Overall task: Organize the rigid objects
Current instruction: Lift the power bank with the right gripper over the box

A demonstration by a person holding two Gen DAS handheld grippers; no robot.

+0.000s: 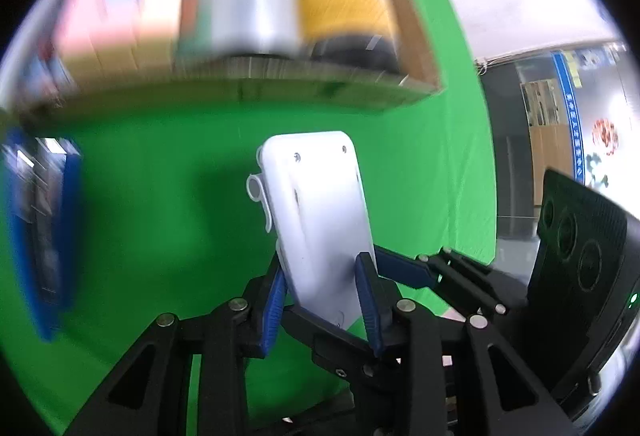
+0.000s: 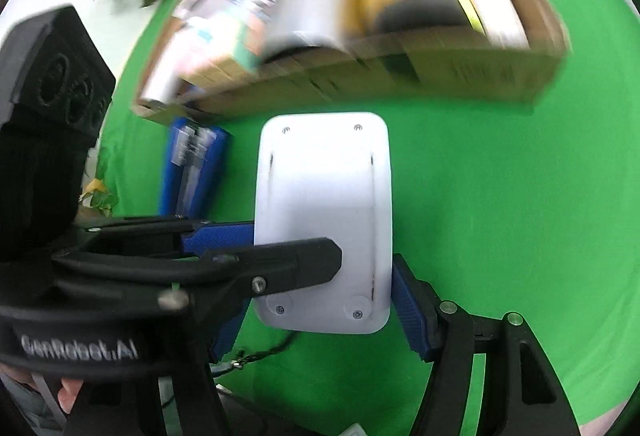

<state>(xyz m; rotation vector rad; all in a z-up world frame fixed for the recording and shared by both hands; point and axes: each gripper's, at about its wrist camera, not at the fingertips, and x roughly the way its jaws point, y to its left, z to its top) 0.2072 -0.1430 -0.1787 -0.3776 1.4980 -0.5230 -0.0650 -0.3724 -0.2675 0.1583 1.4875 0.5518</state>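
Both grippers were clamped on the white device (image 2: pixel 322 211): left gripper (image 1: pixel 322 300) at its 6 o'clock end, right gripper (image 2: pixel 320 296) across its sides, above green cloth (image 2: pixel 500 215), cardboard box (image 2: pixel 480 71) at 12.

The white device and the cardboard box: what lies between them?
Only bare green cloth. The right wrist view shows it between the white device and the cardboard box; the blue pack lies to the left.
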